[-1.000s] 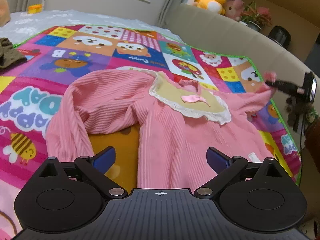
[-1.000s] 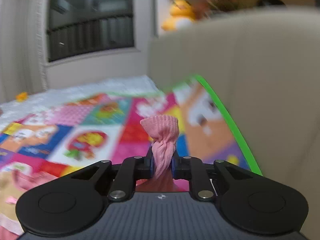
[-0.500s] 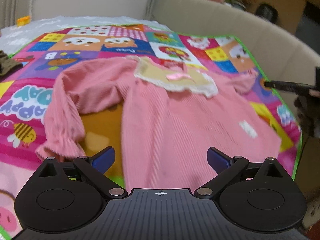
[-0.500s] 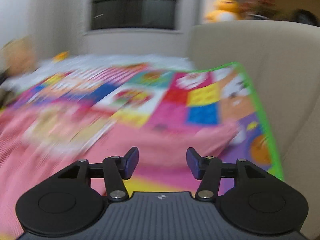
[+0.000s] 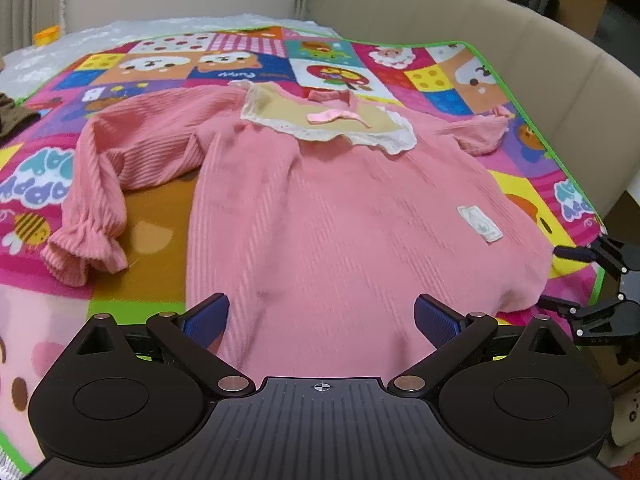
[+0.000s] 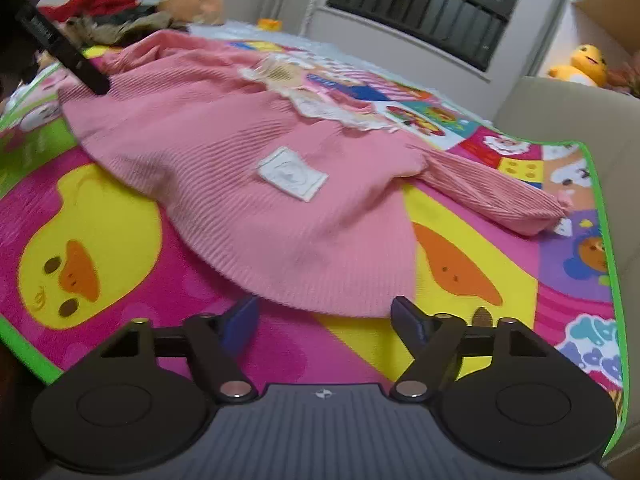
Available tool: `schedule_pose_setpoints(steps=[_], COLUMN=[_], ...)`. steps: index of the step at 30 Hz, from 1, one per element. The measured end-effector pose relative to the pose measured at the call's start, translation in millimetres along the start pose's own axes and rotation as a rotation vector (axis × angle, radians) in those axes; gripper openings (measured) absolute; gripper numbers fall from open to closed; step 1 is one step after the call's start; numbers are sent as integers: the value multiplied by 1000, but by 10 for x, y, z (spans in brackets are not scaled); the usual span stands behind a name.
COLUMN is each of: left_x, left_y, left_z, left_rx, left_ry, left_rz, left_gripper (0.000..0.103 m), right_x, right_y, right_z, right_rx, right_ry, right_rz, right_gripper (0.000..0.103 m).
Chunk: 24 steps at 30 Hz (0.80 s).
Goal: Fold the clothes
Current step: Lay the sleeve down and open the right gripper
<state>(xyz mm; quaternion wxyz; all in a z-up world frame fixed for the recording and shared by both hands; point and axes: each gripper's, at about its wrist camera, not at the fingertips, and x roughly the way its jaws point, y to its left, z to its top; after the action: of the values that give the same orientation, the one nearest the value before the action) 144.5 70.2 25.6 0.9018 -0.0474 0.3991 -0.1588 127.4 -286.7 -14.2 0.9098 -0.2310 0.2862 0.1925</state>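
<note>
We're in a home, a living room or child's room by the look of it: a bright cartoon play mat point(image 5: 432, 76) covers the floor, a beige padded sofa point(image 5: 460, 20) curves round it, plush toys point(image 6: 582, 64) sit on the ledge, and a window point(image 6: 424, 12) is set in the back wall.

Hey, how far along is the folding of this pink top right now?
Barely started. Done: the pink top lies spread face up on the play mat, one sleeve stretched straight out. In hand: nothing; the left tool is open over the hem, and the right tool is opening, empty, near the hem. Left: fold both sleeves in, then the body.
</note>
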Motion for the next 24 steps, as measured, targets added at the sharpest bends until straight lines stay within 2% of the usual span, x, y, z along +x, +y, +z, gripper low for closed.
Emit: schedule_pose_setpoints(steps=[2, 4, 7, 9, 11, 14, 17, 19, 22, 24], left_x=[3, 5, 1, -9, -14, -12, 2, 11, 6, -1], left_y=[-30, -52, -64, -51, -40, -24, -13, -15, -34, -47], left_z=[1, -3, -6, -14, -24, -42, -49, -50, -52, -53], left_rx=[4, 9, 15, 15, 15, 14, 11, 11, 15, 18], left_ry=[2, 5, 10, 12, 15, 22, 30, 33, 33, 32], left_rz=[0, 4, 8, 12, 16, 23, 29, 30, 31, 30], left_gripper=[101, 101, 101, 101, 101, 101, 102, 102, 102, 102], right_x=[4, -1, -28, -48, -50, -65, -88, -52, -1, 15], right_y=[-59, -153, -438, -594, -655, -611, -460, -302, -105, -51], right_z=[33, 80, 138, 116, 69, -13, -82, -108, -126, -99], right_rx=[27, 83, 246, 310, 315, 269, 188, 83, -57, -99], right_ry=[-32, -64, -97, -94, -69, -34, -18, 1, 1, -21], right_rz=[-50, -92, -125, -154, -192, -176, -124, -127, -157, -168], right_gripper=[75, 59, 47, 45, 45, 46, 55, 63, 64, 65])
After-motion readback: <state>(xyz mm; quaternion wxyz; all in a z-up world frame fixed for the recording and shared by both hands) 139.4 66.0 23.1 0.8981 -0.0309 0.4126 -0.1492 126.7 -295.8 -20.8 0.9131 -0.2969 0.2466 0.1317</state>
